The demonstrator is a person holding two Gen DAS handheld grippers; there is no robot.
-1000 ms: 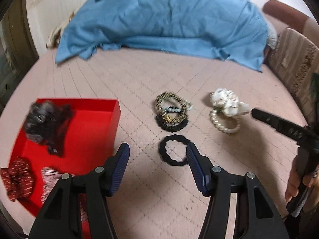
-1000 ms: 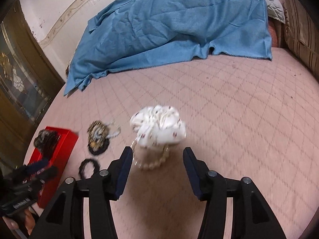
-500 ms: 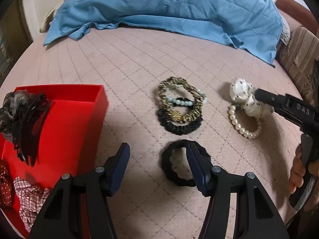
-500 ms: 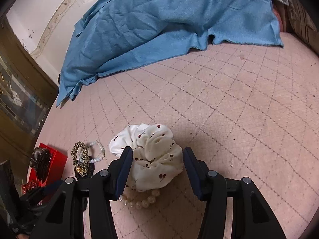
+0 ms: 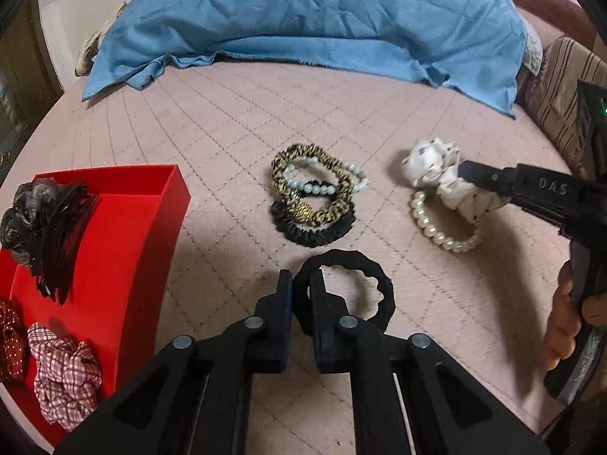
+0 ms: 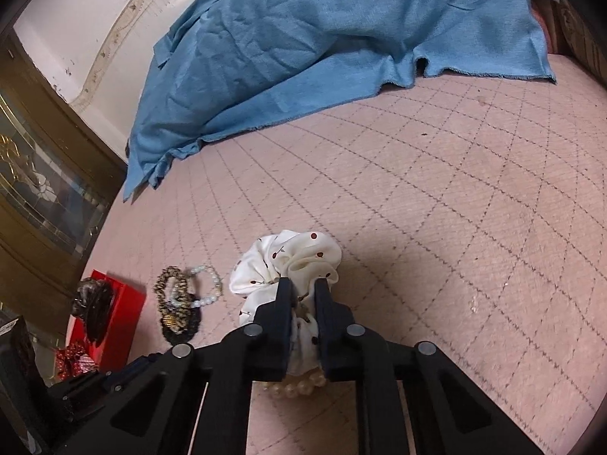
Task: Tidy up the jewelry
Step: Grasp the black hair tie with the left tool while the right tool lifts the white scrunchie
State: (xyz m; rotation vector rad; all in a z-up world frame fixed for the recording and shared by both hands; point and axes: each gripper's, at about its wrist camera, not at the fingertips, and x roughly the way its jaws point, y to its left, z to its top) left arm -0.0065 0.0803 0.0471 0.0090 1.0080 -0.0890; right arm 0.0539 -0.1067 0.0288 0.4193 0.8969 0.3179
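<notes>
My left gripper (image 5: 301, 284) is shut on the left side of a black hair tie (image 5: 379, 280) that lies on the pink bedspread. My right gripper (image 6: 303, 291) is shut on a white cherry-print scrunchie (image 6: 292, 261), which also shows in the left wrist view (image 5: 436, 174). A pearl bracelet (image 5: 440, 233) lies under the scrunchie. A pile of a leopard scrunchie (image 5: 303, 185), a bead bracelet and a black scrunchie lies in the middle. A red box (image 5: 114, 250) at the left holds a black hair claw (image 5: 41, 223) and two scrunchies.
A crumpled blue cloth (image 5: 303, 19) covers the far side of the bed. A striped cushion (image 5: 561, 91) is at the right. A dark wooden cabinet (image 6: 41, 174) stands at the left beyond the bed's edge.
Both grippers have gone from open to shut: the left came down onto the black hair tie, the right moved forward and closed on the white scrunchie.
</notes>
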